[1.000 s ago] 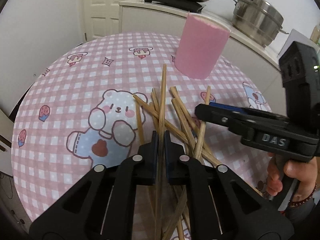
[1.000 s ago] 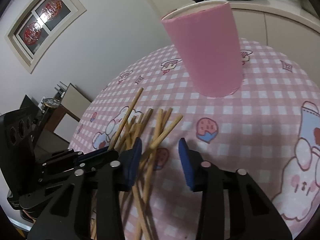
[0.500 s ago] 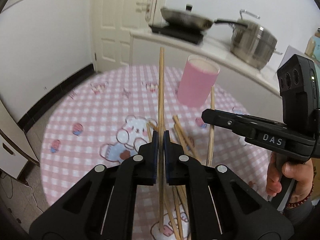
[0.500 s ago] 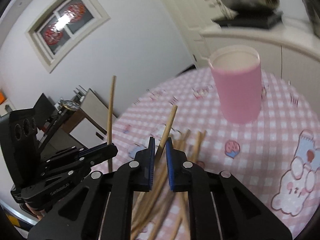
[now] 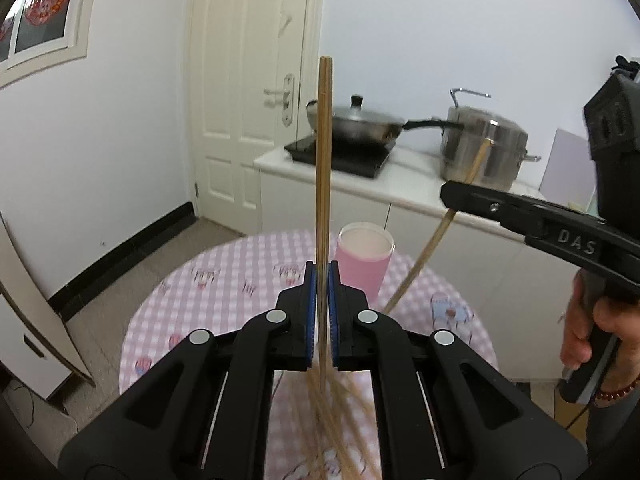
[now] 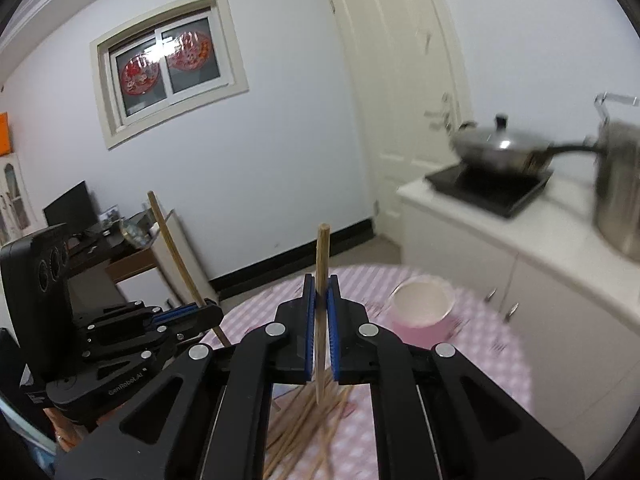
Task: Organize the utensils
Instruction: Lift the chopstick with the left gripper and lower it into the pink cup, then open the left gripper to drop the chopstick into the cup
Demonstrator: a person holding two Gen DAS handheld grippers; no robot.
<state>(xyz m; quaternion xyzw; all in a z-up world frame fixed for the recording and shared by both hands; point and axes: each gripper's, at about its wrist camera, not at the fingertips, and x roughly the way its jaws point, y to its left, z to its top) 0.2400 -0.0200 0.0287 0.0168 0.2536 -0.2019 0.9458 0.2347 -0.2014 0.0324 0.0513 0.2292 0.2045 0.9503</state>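
A wooden chopstick [image 5: 323,168] stands upright between the blue pads of the left tool [image 5: 321,304], which is closed on it; its top end rises well above the jaws, and its lower end reaches down toward the heap below. A second chopstick [image 6: 321,280] is pinched the same way in the right tool [image 6: 321,320], nearly upright, with its bottom tip hanging free above the worktop [image 6: 496,356]. In the left wrist view that second stick appears tilted, passing behind the right tool's black jaw at the right of the scene.

Under both tools lies the pile of remaining chopsticks [image 6: 308,424], crossing one another on the near part of the round worktop, which is covered by a pink checked cloth with cartoon prints. A pink cup [image 5: 363,260] stands upright on the far side of the worktop, well apart from the pile, its open mouth facing up; whether anything is inside cannot be told.

Beyond the worktop, a white kitchen counter [image 5: 404,184] runs along the far right. On it sits a black cooktop [image 5: 340,156] carrying a lidded wok [image 5: 360,122], and to the right of that a tall steel pot [image 5: 482,152]. A white door [image 5: 248,92] stands in the far wall to the left of the counter, and a window [image 6: 172,64] with red paper decorations is set in the left wall.
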